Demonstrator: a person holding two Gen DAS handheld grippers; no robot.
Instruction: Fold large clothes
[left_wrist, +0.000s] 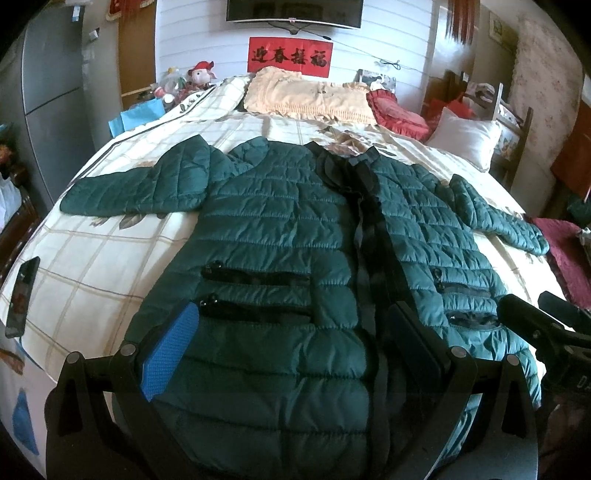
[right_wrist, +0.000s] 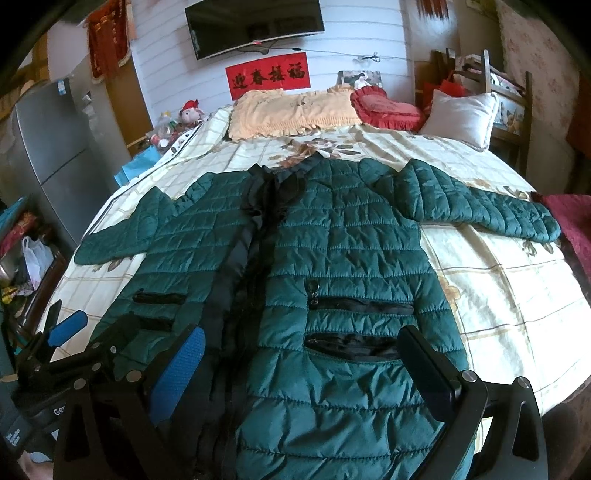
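a phone (left_wrist: 22, 295) lies flat at the left edge of the bed (left_wrist: 92, 266), on the cream checked sheet. the dark green quilted jacket (left_wrist: 288, 236) is spread front-up across the middle of the bed, collar toward the pillows (left_wrist: 306, 98), both sleeves stretched out to the sides and a black zipper band running down its centre. the left hand-held gripper (left_wrist: 291, 350) hangs over the jacket's hem left of the band, spread wide and gripping nothing. the right hand-held gripper (right_wrist: 303, 365) hangs over the hem right of the band, also spread wide and empty, above two pocket zips (right_wrist: 354, 325).
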